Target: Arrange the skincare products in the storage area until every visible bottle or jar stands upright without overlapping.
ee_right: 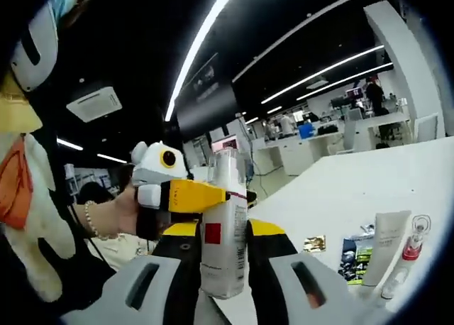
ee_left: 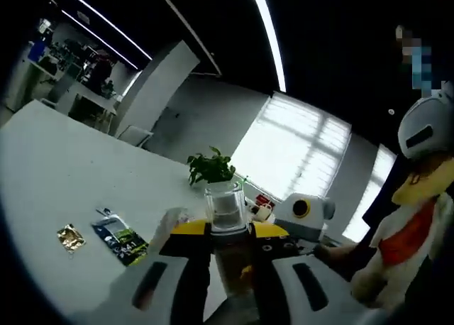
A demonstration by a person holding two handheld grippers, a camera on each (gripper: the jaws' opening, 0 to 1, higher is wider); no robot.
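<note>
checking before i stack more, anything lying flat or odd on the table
Yes. A cream squeeze tube and a slim red-capped tube lie flat on the white table beside dark sachets, not upright. A small gold foil packet lies loose.

In the left gripper view, a bottle stood between the jaws of the left gripper, with a potted plant behind it on the table, and a sachet and a small foil packet lay on the table to its left. In the right gripper view, the same bottle sat upright between the jaws of the right gripper, while the left gripper reached in from the left and touched its upper part. To the right of it on the table lay a tube, a slimmer tube just beside that, sachets to their left, and a foil packet nearer the bottle.
</note>
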